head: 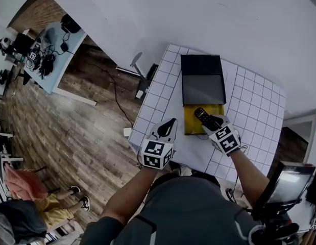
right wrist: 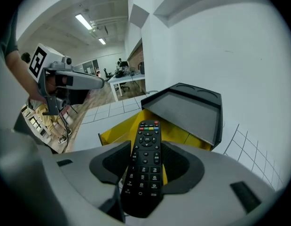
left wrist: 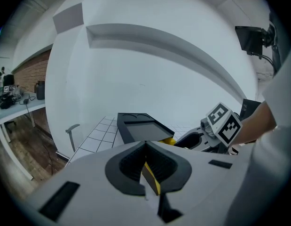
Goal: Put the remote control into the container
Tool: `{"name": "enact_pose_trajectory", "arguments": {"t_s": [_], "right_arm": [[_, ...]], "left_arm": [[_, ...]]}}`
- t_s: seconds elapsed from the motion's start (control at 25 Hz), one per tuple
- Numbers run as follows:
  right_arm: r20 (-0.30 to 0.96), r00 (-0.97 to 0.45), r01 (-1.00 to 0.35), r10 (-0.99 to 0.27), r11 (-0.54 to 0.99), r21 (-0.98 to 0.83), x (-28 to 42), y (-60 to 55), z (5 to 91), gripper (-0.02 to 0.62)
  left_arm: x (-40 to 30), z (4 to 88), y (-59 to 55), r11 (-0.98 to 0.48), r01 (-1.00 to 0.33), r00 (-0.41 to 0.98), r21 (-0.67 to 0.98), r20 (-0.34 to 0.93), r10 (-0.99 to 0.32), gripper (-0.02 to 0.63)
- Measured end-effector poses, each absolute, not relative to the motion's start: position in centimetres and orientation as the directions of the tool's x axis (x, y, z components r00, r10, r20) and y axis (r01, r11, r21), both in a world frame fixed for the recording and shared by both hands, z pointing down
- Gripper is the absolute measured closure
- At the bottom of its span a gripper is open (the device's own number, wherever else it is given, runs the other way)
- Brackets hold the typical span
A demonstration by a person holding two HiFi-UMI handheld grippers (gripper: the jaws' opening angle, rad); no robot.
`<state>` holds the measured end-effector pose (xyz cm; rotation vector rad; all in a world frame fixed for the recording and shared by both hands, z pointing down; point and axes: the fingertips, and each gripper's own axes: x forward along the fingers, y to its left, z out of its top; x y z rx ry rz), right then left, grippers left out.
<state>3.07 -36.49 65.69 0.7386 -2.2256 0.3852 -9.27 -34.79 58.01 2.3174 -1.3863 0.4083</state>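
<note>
The remote [right wrist: 144, 166] sits lengthwise between the jaws of the right gripper [right wrist: 146, 145], clamped at its lower half with the pads pressing both long sides; its button face is up and its coloured-key end pokes forward past the tips. In the head view the remote [head: 206, 119] hangs over the near, open part of the yellow container [head: 191, 124], slanted toward the far left. The left gripper [head: 167, 124] is just left of the container with its jaws closed tip to tip on nothing. A black lid [head: 202, 78] covers the container's far half, so most of the inside is hidden, and the remote's back end is lost under the right gripper [head: 215, 122]. Whether the remote touches the container cannot be told. In the left gripper view a yellow-and-dark strip shows in the slot behind the closed tips of the left gripper [left wrist: 145, 144]; what it is cannot be made out. The table [head: 158, 93] is white with a grid of squares and stands against a white wall [head: 198, 14]. A wood floor [head: 71, 131] runs left to a light-blue desk [head: 53, 55] with dark gear on it.
</note>
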Motion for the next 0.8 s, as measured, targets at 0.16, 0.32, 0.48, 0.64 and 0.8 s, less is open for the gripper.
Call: {"name": "enact_pose_trajectory", "arguments": {"t_s": [0.16,0.32,0.48,0.64,0.8], "right_arm": [[0.768,-0.54,-0.594,-0.346,0.803,-0.056,2.6,-36.9,67.0,0.382],[0.795,-0.516,-0.582,-0.319,0.811,-0.052,2.4,-37.4,68.2,0.382],[0.826,-0.484,-0.574,-0.29,0.817,-0.049,2.1,-37.9,69.1,0.382],[0.866,-0.428,-0.574,-0.259,0.818,-0.039,2.1,-38.3,70.0,0.382],[0.903,-0.37,-0.562,-0.217,0.826,-0.032,1.9,-38.1,70.9,0.382]], "left_arm": [[-9.7,58.7,-35.1,-0.416,-0.89,0.453,0.185,0.46,-0.764,0.597],[-9.9,59.3,-35.2,-0.409,-0.893,0.447,0.187,0.469,-0.761,0.597],[-9.9,59.7,-35.3,-0.405,-0.894,0.446,0.193,0.479,-0.756,0.597],[-9.8,60.0,-35.6,-0.406,-0.893,0.448,0.195,0.483,-0.752,0.597],[-9.9,60.1,-35.7,-0.407,-0.893,0.448,0.194,0.484,-0.752,0.597]]}}
